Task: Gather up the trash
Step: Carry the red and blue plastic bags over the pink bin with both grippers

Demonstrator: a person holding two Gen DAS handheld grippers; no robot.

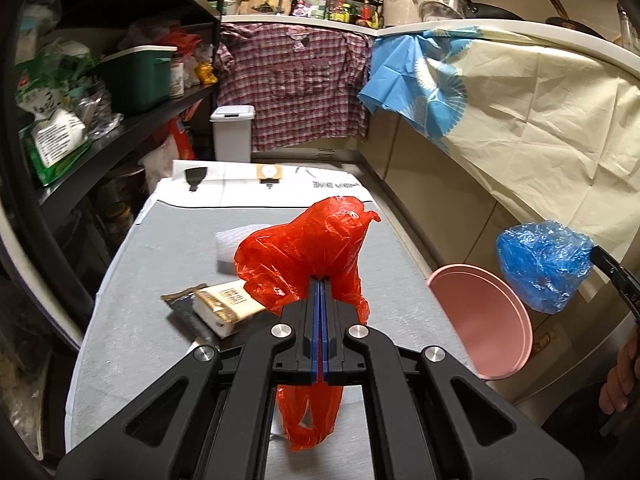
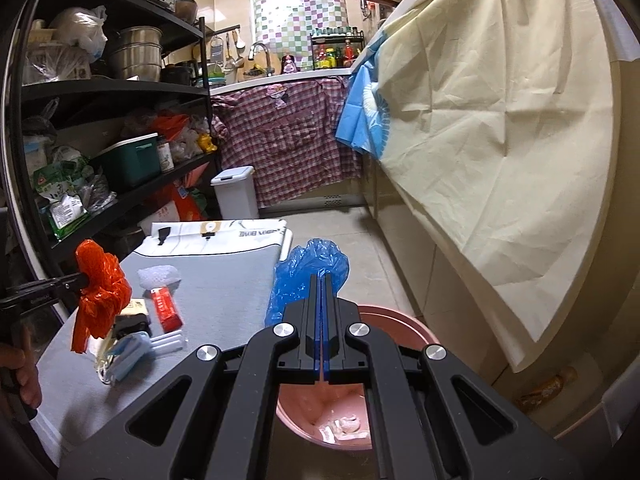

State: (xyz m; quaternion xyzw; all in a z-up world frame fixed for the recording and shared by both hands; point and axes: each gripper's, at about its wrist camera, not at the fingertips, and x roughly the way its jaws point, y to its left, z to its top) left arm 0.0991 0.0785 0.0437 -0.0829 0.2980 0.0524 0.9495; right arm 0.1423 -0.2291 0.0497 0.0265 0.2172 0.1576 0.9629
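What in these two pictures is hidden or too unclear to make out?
- Pink basin contents: right wrist view, mostly covered by the right gripper; pale scraps unclear.
- Tan packet: left wrist view, print blurred, partly behind the red bag.
- Blue bag contents: crumpled plastic hides them.

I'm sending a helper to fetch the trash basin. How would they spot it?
Start at the grey-covered table. Just off its right edge, low on the floor, stands the pink basin, beneath the blue bag. It is the only round, pink, open container there.
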